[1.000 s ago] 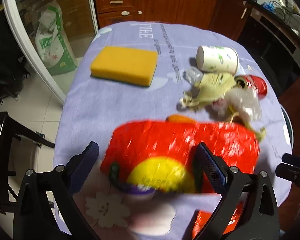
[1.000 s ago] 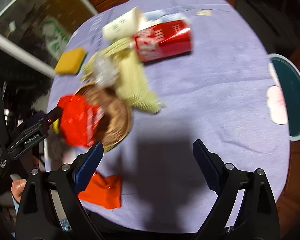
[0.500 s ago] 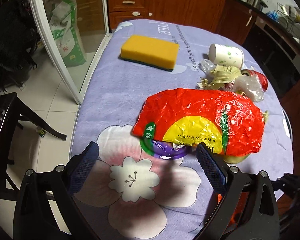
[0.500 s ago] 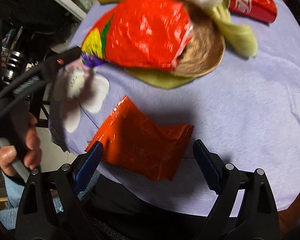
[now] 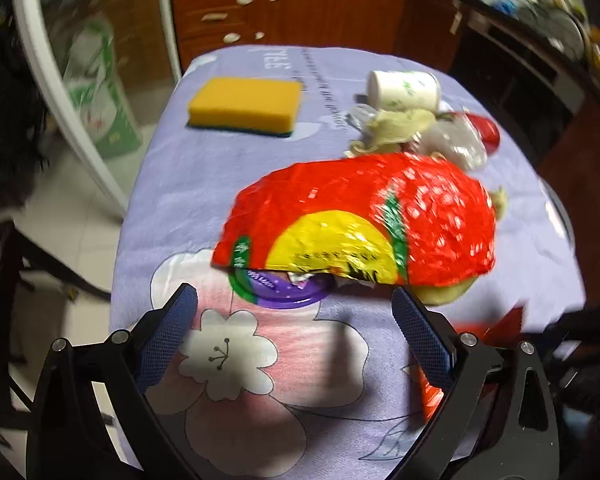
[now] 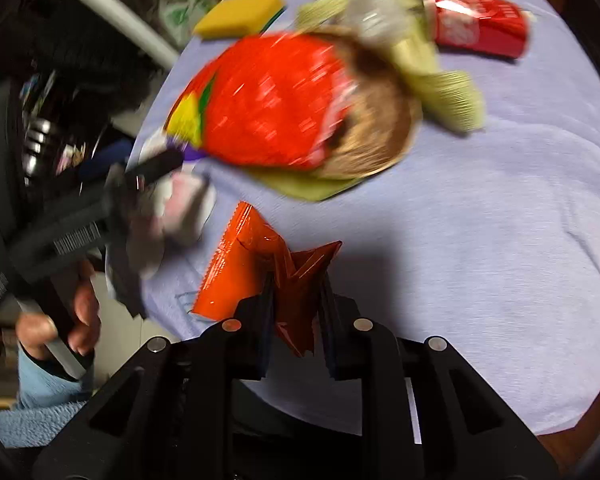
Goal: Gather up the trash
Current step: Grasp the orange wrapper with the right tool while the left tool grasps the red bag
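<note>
My right gripper [image 6: 296, 296] is shut on a small orange-red foil wrapper [image 6: 244, 264] at the table's near edge; the wrapper crumples between the jaws. It also shows at the right in the left wrist view [image 5: 496, 328]. A big red and yellow snack bag [image 5: 360, 224] lies on a woven brown plate [image 6: 376, 136]. My left gripper [image 5: 296, 336] is open and empty just in front of the bag; it also shows in the right wrist view [image 6: 112, 196]. Behind lie a red can [image 6: 480, 28], a paper cup [image 5: 404, 88], clear plastic [image 5: 452, 144] and pale husks [image 6: 444, 88].
A yellow sponge [image 5: 244, 106] lies at the far left of the lavender floral tablecloth [image 5: 204, 176]. A glass door and a green sack [image 5: 100, 88] stand left of the table, wooden cabinets [image 5: 300, 4] behind it. A dark chair [image 5: 4, 280] stands at the left.
My right gripper has closed on the orange-red wrapper, which has crumpled. My left gripper has moved a little closer to the big red bag.
</note>
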The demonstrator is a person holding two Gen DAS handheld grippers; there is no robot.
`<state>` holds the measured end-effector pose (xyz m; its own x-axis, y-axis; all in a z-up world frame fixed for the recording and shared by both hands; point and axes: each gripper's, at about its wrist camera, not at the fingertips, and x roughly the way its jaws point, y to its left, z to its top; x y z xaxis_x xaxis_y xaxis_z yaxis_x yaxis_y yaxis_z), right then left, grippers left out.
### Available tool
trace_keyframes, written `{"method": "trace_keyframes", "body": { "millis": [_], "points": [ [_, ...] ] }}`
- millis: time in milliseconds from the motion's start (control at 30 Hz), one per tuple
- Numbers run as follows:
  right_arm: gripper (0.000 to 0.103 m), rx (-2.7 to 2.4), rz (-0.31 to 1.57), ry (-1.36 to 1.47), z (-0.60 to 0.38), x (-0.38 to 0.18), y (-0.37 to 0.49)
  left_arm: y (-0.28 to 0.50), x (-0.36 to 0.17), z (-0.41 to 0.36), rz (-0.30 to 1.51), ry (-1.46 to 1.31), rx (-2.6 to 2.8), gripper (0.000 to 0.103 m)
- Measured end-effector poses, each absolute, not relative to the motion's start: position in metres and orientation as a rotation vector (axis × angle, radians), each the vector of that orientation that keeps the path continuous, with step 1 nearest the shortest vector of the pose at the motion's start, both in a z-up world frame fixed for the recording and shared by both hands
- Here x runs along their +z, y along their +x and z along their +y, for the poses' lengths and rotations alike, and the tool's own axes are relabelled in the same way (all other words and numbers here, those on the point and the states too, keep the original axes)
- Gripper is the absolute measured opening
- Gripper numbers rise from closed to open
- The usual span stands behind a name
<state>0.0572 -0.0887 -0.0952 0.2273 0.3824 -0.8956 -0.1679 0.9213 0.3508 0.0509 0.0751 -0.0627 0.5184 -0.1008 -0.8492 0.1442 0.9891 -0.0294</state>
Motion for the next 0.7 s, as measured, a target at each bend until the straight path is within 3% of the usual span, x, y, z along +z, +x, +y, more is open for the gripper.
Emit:
{"method": "trace_keyframes", "body": {
  "millis": [267,567,600,667,700],
  "points": [
    [0.019,0.246,1.208,0.319,-0.154,-0.076,0.056,0.052,-0.073,0.042,0.950,0.267,-0.155,0.098],
    [0.019,0.189,1.152,0.372,-0.169,-0.063,0.064,0.083,-0.060,0.032,0.895,0.284,-0.180,0.098],
    [0.019,0.187,1.148,0.380,-0.179,-0.061,0.063,0.086,-0.057,0.030,0.879,0.287,-0.186,0.096],
    [0.019,0.184,1.144,0.388,-0.183,-0.060,0.066,0.092,-0.054,0.026,0.881,0.291,-0.212,0.074],
    [0.019,0.183,1.144,0.391,-0.184,-0.061,0.068,0.096,-0.054,0.024,0.891,0.293,-0.227,0.068]
  ]
}}
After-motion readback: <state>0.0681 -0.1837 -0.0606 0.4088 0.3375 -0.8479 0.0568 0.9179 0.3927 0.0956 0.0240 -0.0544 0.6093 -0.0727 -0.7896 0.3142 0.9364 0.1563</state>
